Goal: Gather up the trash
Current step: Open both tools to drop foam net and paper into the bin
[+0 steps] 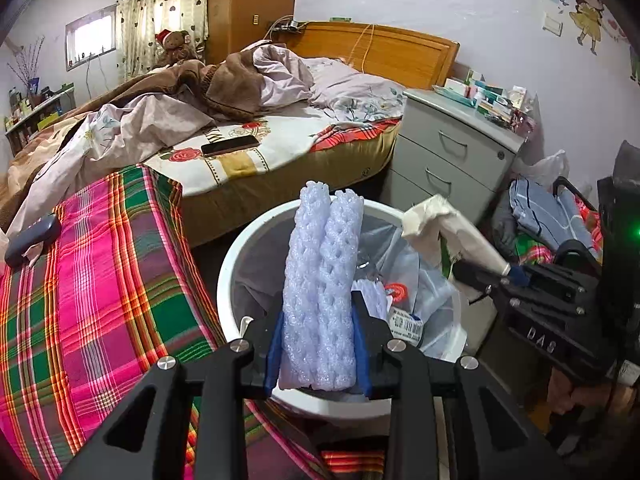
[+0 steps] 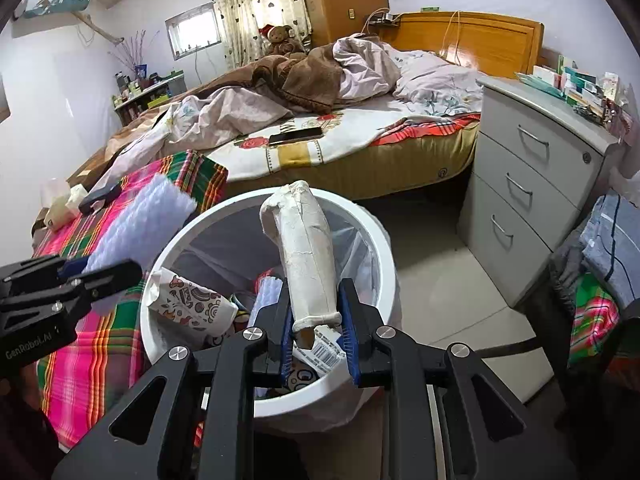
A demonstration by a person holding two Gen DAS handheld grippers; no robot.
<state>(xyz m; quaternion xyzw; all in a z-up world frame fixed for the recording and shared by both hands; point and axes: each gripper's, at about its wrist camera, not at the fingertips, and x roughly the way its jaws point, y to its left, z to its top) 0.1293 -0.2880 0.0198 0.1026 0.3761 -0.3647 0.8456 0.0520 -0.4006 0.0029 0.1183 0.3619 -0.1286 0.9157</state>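
My left gripper (image 1: 318, 346) is shut on a pale lilac foam net sleeve (image 1: 320, 276) and holds it upright over the white trash bin (image 1: 228, 264). The sleeve also shows in the right wrist view (image 2: 140, 224). My right gripper (image 2: 316, 340) is shut on a crumpled white paper roll (image 2: 304, 248) above the same bin (image 2: 384, 240); the roll also shows in the left wrist view (image 1: 448, 228). The bin has a clear liner and holds a printed paper cup (image 2: 188, 304), labels and wrappers.
A bed with a pink-green plaid blanket (image 1: 100, 288) lies left of the bin, with a phone (image 1: 230, 145) on it. A grey drawer cabinet (image 2: 532, 184) stands at the right, with boxes on top. Folded clothes (image 2: 608, 248) lie far right. Tiled floor (image 2: 440, 280) lies between.
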